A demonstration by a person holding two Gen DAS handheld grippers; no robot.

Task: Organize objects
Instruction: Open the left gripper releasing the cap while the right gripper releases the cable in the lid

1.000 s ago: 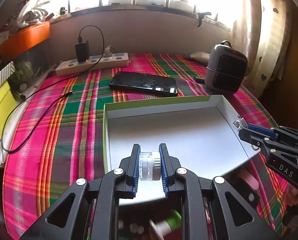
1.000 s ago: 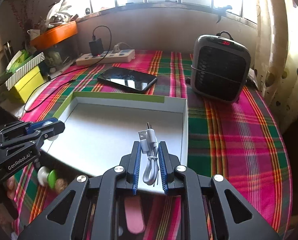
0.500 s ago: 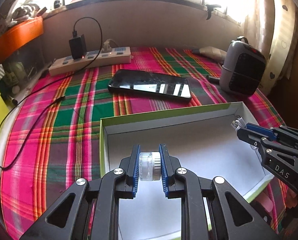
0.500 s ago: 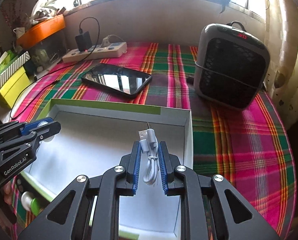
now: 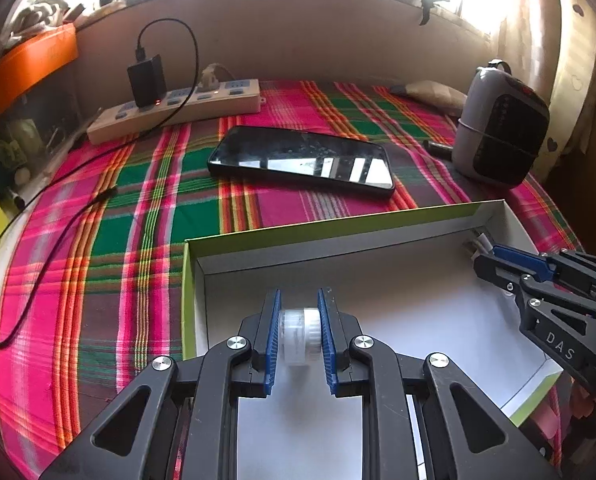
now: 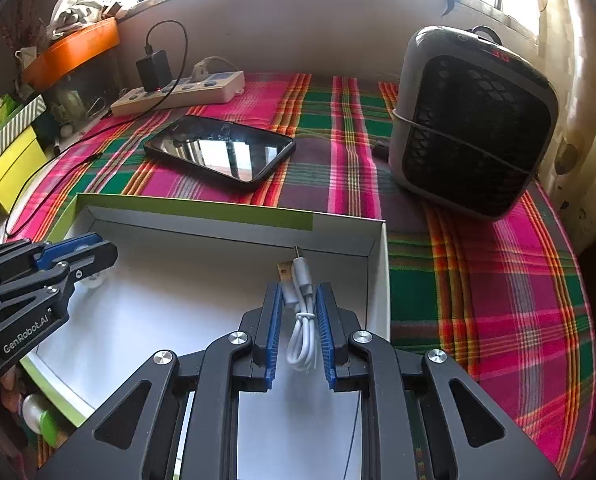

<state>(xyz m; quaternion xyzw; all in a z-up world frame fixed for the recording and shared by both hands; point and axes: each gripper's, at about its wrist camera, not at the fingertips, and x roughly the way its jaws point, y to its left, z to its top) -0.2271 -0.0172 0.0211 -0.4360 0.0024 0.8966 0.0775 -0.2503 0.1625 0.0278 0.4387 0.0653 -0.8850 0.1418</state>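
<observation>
While both grippers hang over the open white box (image 5: 330, 240), each has its fingers closed on something small. The left gripper (image 5: 298, 336) pinches a small clear jar with a white lid (image 5: 300, 334) between its blue pads, the jar lying sideways above the near left part of the box floor. The right gripper (image 6: 298, 332) clamps a coiled white USB cable (image 6: 300, 320), whose two plug ends stick out past the fingertips toward the far right corner of the box; whether the plugs touch the box floor cannot be told. In the left wrist view the right gripper shows at the right edge, its tips close to the far right wall of the box.

The box has a green outer rim and sits on a pink, green and orange plaid cloth (image 5: 138, 240). Just beyond its far wall lies a black phone (image 5: 302, 160), face up. Farther back, a beige power strip (image 5: 178, 108) carries a black charger (image 5: 146, 80) whose black cord trails down the left side of the cloth. A grey heater (image 6: 474, 120) stands at the far right, apart from the box.
</observation>
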